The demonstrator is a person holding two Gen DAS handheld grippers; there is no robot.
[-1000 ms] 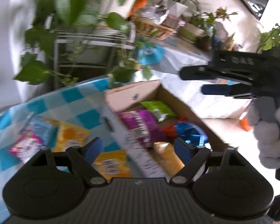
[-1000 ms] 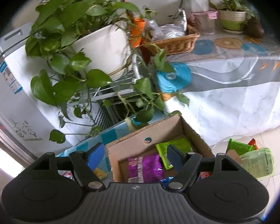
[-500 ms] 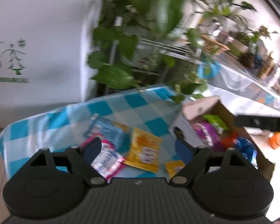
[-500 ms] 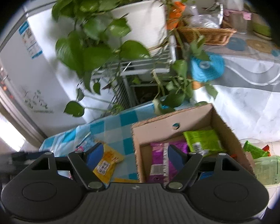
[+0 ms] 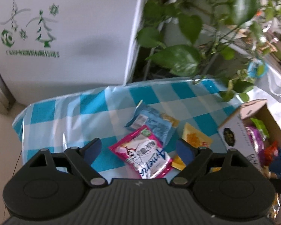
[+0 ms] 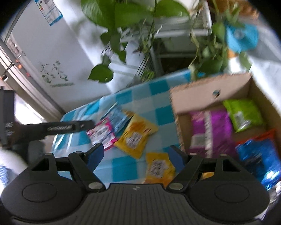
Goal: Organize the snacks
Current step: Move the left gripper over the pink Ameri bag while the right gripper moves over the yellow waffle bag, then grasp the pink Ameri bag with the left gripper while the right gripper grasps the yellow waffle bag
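Small shiny snack packets (image 5: 147, 151) lie on a blue and white checked plastic tablecloth (image 5: 75, 112), beside an open brown cardboard box (image 6: 213, 91) with more snacks. Both the left gripper (image 5: 138, 151) and the right gripper (image 6: 135, 155) have fingers wide apart, holding nothing. A white fridge (image 5: 65, 37) and leafy green plants (image 5: 179, 56) stand behind.

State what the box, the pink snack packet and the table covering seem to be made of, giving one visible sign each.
Box: corrugated cardboard, apparently; matte brown inner walls, printed white outside.
Pink snack packet: likely glossy plastic film; it shines and crinkles.
Table covering: probably thin plastic sheet; blue-white checks with sheen and soft folds at the edge.
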